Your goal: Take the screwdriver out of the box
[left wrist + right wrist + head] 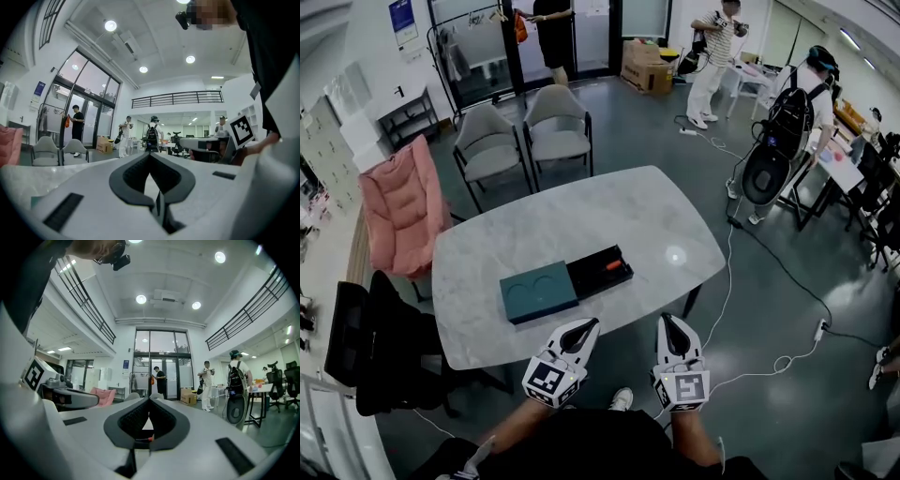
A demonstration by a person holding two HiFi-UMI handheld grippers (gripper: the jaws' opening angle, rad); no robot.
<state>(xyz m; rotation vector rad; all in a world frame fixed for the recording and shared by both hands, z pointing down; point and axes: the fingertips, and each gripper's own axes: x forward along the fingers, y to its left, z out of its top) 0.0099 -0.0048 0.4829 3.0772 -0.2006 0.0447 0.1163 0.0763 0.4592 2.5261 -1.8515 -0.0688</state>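
Screwdriver (614,266) in box (586,282) — on table (581,208)

The screwdriver (615,266) in the box (589,276) is too small to detail.

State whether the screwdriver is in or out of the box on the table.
In. The screwdriver lies in the box's open black tray; the left gripper and right gripper, both shut, are short of it.

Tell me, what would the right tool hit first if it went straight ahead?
Probably the open box on the table: the screwdriver shows red right ahead of the right tool. It might pass above; height is unclear.
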